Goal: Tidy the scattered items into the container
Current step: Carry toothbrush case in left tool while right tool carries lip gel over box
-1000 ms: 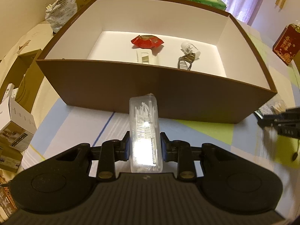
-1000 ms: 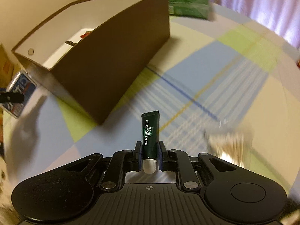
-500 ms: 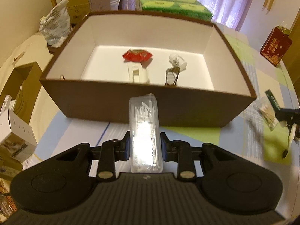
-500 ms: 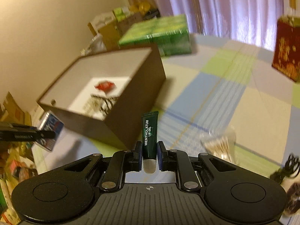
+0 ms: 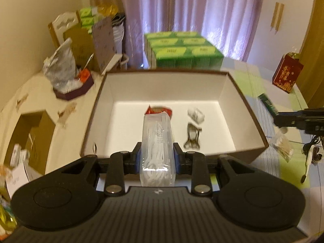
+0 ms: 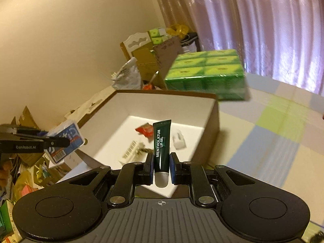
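Room: a cluttered room with purple curtains behind; a table under a pastel checked cloth carried the brown, white-lined box.
Left gripper: the left gripper was clamped on a clear plastic packet of white contents, its jaws pressing both long sides low down; the packet's far end hung over the box's near wall, above the floor inside.
Right gripper: the right gripper was closed on a dark green lip gel tube, gripped just above its white cap, crimped end pointing up over the box's near-right corner.
Inside the box: a red snack packet, a small white bottle and a dark clip lay mid-floor, apart from the walls.
Outside the box: a bag of cotton swabs lay on the cloth by the box's right wall.
Handling, packet: likely light, thin-walled and slick; a grip across the long sides suits it, squeezed gently.
Handling, tube: light, soft-bodied, smooth; the firmer shoulder by the cap looks the safest hold.
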A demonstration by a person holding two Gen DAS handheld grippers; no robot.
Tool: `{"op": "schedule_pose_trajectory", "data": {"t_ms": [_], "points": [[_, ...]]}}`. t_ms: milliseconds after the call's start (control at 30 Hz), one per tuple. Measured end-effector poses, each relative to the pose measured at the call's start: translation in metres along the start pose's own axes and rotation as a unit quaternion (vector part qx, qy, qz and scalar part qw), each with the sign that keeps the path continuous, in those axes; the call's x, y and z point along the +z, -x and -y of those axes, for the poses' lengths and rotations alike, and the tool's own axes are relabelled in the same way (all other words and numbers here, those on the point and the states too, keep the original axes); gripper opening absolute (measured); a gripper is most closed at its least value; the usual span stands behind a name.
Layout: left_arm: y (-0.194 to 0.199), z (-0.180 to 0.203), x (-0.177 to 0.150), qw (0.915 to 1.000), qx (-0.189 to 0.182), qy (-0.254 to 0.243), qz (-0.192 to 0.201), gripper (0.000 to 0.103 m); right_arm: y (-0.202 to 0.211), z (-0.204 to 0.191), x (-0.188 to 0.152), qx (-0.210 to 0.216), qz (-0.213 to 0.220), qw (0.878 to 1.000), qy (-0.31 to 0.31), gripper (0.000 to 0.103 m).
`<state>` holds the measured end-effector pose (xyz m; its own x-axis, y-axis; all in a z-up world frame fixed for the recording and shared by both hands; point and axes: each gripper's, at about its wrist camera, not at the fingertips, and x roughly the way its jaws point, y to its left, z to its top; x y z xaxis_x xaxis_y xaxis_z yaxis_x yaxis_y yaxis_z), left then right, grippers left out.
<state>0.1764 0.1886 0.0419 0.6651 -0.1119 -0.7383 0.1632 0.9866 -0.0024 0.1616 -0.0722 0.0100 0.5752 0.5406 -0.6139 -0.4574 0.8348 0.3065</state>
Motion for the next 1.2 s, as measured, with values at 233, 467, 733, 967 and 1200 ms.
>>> {"op": "schedule_pose_trajectory", "data": {"t_ms": [233, 467, 733, 967, 1200], "points": [[-0.031, -0.020, 0.030, 0.9997, -0.003, -0.026, -0.003, 0.025, -0.042, -0.018, 0.015, -0.024, -0.023, 0.999, 0.009, 0.018], [-0.084, -0.040, 0.044, 0.9978, -0.007, -0.053, -0.039, 0.025, -0.086, -0.019, 0.015, -0.068, -0.069, 0.995, 0.005, 0.018], [-0.129, -0.055, 0.042, 0.9944, -0.021, -0.068, -0.078, 0.025, -0.121, -0.017, 0.017, -0.119, -0.101, 0.988, -0.008, 0.018], [-0.152, -0.059, 0.045, 0.9914, -0.033, -0.085, -0.093, 0.025, -0.140, -0.019, 0.019, -0.137, -0.114, 0.984, -0.018, 0.018], [-0.170, -0.059, 0.049, 0.9890, -0.042, -0.093, -0.106, 0.025, -0.146, -0.018, 0.020, -0.152, -0.118, 0.981, -0.030, 0.018]]}}
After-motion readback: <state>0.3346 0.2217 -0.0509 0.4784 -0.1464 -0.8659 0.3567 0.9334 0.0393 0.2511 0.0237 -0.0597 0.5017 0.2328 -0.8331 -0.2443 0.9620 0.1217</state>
